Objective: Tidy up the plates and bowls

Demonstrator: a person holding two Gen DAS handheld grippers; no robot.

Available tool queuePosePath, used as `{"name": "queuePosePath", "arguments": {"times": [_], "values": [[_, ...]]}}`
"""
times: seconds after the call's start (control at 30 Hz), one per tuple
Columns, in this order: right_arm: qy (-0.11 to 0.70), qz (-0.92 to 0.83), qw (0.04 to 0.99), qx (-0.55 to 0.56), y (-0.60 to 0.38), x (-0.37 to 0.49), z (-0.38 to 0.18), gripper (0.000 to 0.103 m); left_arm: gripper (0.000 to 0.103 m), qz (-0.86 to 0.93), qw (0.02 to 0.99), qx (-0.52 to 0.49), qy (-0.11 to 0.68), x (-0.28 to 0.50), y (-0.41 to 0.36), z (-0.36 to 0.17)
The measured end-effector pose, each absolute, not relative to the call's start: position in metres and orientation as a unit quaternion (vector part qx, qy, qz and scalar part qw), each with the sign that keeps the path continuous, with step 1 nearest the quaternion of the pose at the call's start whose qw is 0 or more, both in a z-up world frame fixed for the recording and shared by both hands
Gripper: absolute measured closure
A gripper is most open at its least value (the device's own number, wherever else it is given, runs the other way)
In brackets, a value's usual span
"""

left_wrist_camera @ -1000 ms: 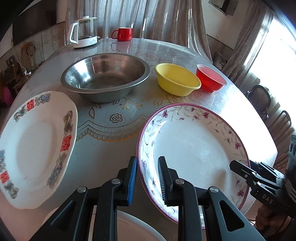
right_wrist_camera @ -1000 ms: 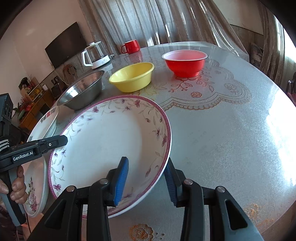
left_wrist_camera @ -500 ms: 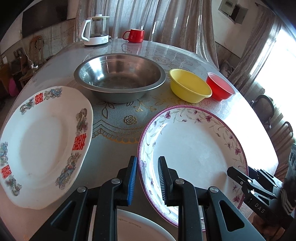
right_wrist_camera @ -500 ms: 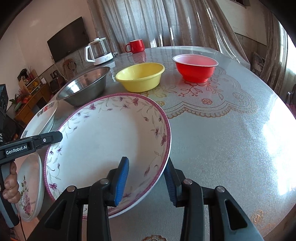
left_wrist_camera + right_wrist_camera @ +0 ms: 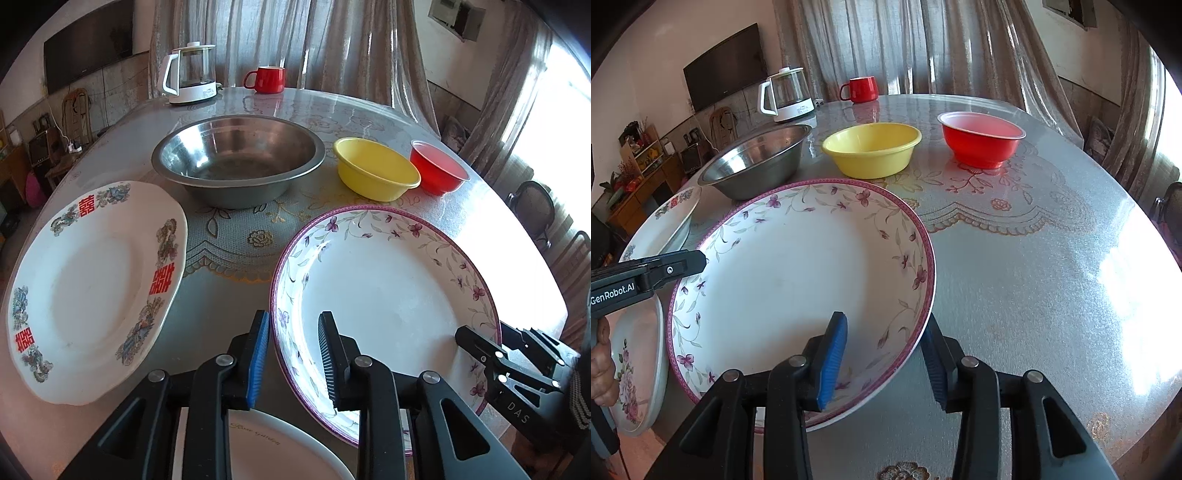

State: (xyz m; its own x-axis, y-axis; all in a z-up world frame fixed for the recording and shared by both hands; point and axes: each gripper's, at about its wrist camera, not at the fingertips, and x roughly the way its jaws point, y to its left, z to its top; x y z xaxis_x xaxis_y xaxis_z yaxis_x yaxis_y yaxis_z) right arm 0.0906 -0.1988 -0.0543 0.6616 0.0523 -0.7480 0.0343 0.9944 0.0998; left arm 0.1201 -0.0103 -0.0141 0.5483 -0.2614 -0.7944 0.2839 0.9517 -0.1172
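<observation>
The left gripper and right gripper both straddle the purple-flowered plate's near rim, jaws opening — it sits on the table, unstacked. The other plates and three bowls remain separate — most sorting seems left.

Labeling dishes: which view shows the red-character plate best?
Left wrist. There the red-character plate shows almost whole, face toward the camera, red characters and rim pattern readable. The right wrist view shows only a foreshortened sliver of it at the left, behind the floral plate, partly covered by the left gripper.
</observation>
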Motion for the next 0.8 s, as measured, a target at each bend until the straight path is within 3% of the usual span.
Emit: {"name": "queuePosePath", "arguments": {"times": [0.37,0.8], "values": [[0.416,-0.019,0.909,0.027,-0.191,0.085,-0.049,0.061,0.072,-0.155,0.889,-0.004,0.431,0.104,-0.002,0.000],[0.325,-0.037,0.944,-0.043,-0.162,0.054,-0.006,0.060,0.071,-0.131,0.905,-0.040,0.403,0.071,0.024,0.020]]}}
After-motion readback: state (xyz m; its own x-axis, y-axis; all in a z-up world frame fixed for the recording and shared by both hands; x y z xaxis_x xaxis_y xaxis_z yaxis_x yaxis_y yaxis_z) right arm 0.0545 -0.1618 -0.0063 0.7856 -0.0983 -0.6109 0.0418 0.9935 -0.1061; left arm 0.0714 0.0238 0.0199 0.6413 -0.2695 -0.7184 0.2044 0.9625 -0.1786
